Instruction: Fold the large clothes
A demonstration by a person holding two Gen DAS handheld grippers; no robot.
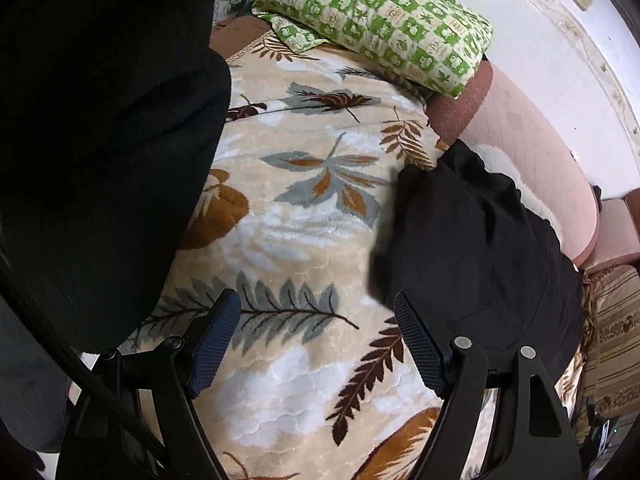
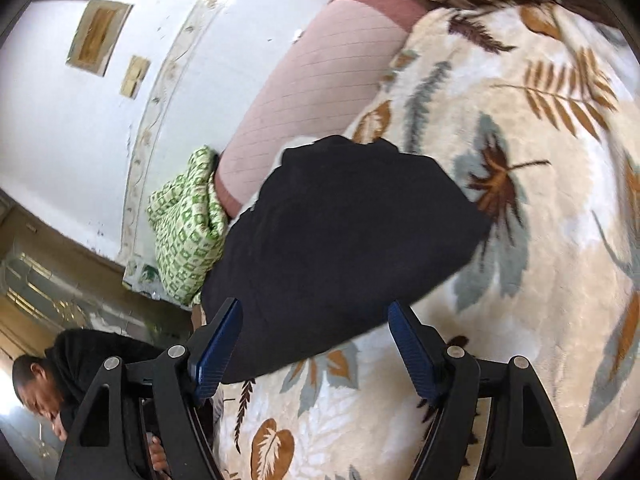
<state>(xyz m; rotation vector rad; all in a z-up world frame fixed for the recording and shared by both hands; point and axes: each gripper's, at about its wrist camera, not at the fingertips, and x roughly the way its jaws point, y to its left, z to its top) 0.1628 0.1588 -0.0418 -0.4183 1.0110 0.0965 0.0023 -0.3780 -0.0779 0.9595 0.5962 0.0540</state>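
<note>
Both grippers, left gripper (image 1: 318,320) & right gripper (image 2: 314,326), wide open, empty, above black garment (image 2: 340,240) on leaf blanket (image 2: 540,240).

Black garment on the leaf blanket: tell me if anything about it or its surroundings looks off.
Nothing looks damaged or spilled. The black garment lies folded on the leaf-patterned blanket, its edges slightly uneven. The green checked cloth sits rumpled at the blanket's far edge. Both the left tool and right tool are open, holding nothing.

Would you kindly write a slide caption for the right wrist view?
Open right hand-held gripper poised over a folded black garment lying on a leaf-patterned blanket.
</note>
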